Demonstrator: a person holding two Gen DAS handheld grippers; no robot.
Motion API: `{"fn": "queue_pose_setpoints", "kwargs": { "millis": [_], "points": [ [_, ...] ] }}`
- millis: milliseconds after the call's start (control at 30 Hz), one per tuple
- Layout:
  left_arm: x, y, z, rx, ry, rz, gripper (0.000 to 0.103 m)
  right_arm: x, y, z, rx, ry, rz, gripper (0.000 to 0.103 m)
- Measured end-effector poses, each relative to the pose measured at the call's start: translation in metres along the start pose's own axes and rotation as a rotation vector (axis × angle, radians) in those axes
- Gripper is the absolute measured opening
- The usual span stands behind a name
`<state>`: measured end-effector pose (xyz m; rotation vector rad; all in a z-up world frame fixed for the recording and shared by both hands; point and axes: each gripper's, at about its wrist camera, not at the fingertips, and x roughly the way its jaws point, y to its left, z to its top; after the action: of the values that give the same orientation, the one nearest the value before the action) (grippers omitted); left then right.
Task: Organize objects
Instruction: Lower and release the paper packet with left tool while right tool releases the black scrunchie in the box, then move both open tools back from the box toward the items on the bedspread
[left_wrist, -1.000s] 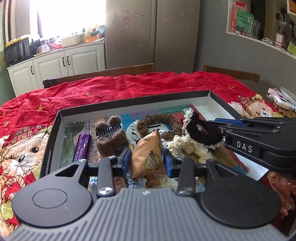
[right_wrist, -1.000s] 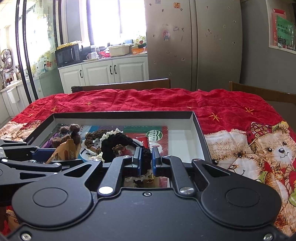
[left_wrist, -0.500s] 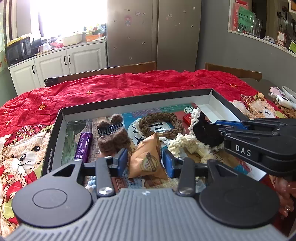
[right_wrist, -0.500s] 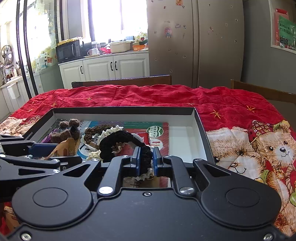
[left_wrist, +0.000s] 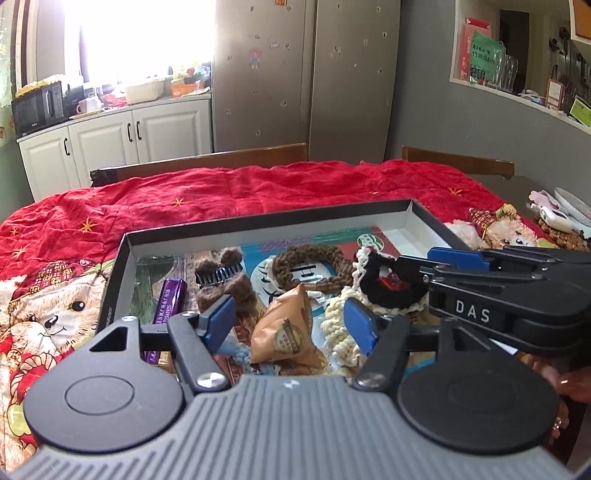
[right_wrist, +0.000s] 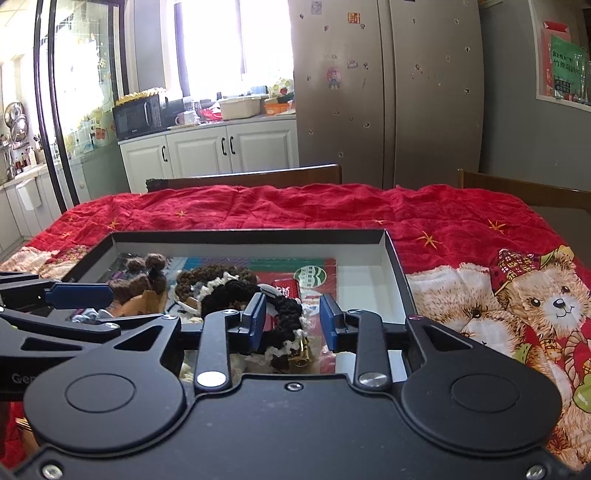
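Now the black scrunchie lies loose in the box, on the red packet. A moment ago the right gripper was squeezing it; its blue fingers have spread wide and let go. The left gripper has opened too, so the tan snack bag sits free between its fingers. I think both things have been put down, so this part of the tidying looks done.

The scrunchie is soft, fuzzy and round, with a creamy lace edge. The snack bag is crinkly and puffy. Near it are a brown knitted ring, a fluffy brown hair clip and a shiny purple bar. The box is flat card, dark outside and white inside. It sits on a red quilted cloth with teddy bears.
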<state>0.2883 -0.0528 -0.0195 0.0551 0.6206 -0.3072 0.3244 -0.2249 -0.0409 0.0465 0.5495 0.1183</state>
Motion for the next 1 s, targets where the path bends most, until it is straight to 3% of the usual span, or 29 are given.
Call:
{"fn": "queue_pose_setpoints", "kwargs": {
  "millis": [433, 1000],
  "points": [
    [-0.037, 0.000, 0.009, -0.018, -0.079, 0.012, 0.081, -0.033, 0.016, 0.010, -0.039, -0.050, 0.024, 0.032],
    [-0.118, -0.006, 0.005, 0.032, -0.171, 0.049, 0.085, -0.115, 0.032, 0.019, -0.107, -0.118, 0.033, 0.034]
  ]
}}
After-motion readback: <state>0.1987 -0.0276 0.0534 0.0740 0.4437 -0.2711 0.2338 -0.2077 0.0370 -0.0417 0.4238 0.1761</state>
